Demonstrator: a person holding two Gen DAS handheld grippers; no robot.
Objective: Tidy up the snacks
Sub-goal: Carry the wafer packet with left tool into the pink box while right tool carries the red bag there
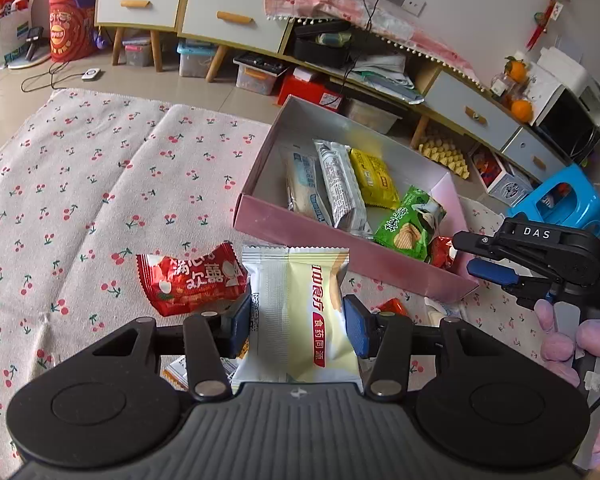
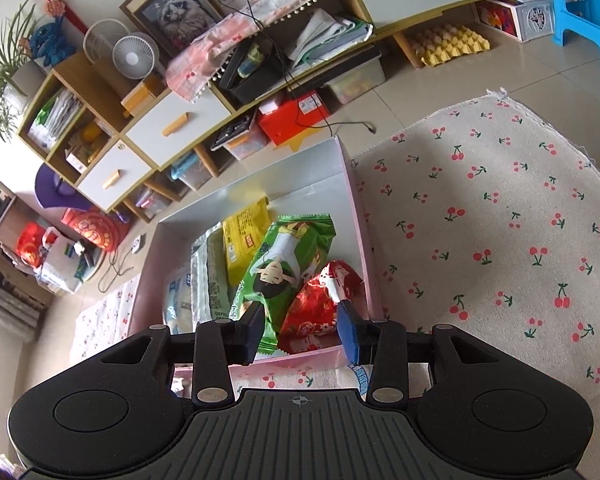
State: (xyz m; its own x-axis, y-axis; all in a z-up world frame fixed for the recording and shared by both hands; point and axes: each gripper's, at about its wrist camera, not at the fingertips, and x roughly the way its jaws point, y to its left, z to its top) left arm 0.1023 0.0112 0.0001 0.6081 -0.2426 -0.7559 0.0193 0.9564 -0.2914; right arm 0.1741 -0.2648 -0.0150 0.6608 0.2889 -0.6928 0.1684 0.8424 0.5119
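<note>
Left wrist view only: cream snack packet (image 1: 300, 312) clamped between pads of left gripper (image 1: 298, 322), above cherry-print cloth (image 1: 80, 184), beside red packet (image 1: 190, 280). Right gripper (image 2: 300, 326) parted, apparently empty, over pink box (image 2: 350, 184) holding green packet (image 2: 284, 260).

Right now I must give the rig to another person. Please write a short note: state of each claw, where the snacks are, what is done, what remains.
Left claw: shut on the cream snack packet, held above the cherry cloth.
Right claw: open, empty, over the near edge of the pink box, just above a red packet.
Done: five packets lie in the box: pale blue, silver, yellow, green and that red one.
Left: put the cream packet in the box, then the red strawberry packet on the cloth; a few more wrappers lie partly hidden near the claws.
</note>
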